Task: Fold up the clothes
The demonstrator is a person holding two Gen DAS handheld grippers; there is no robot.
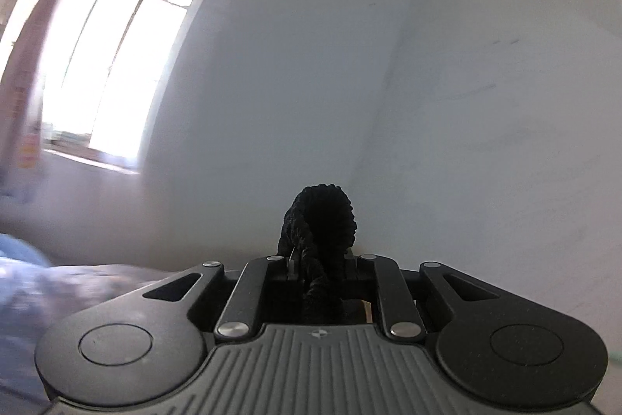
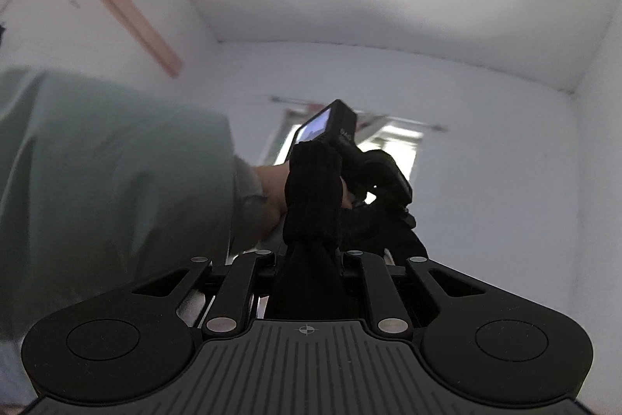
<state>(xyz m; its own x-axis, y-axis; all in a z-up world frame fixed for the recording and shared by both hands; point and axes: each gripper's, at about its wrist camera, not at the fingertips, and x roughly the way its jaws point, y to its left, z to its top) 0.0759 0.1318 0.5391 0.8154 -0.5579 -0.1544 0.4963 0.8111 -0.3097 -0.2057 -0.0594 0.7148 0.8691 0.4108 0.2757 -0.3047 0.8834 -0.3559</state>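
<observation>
No text, label, brand or number can be read in either view; faint pale marks on the side of the small black camera over the other gripper are too blurred to make out, and each gripper body carries only a small round crosshair mark, no letters

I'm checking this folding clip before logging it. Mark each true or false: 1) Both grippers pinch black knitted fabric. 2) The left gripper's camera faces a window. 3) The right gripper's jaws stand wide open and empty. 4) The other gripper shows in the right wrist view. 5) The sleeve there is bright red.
1) True: the left gripper and the right gripper each clamp the black knitted fabric.
2) True: a bright window is on the left.
3) False: they are shut on fabric.
4) True: it is beyond the fabric.
5) False: the sleeve is pale green.
</observation>
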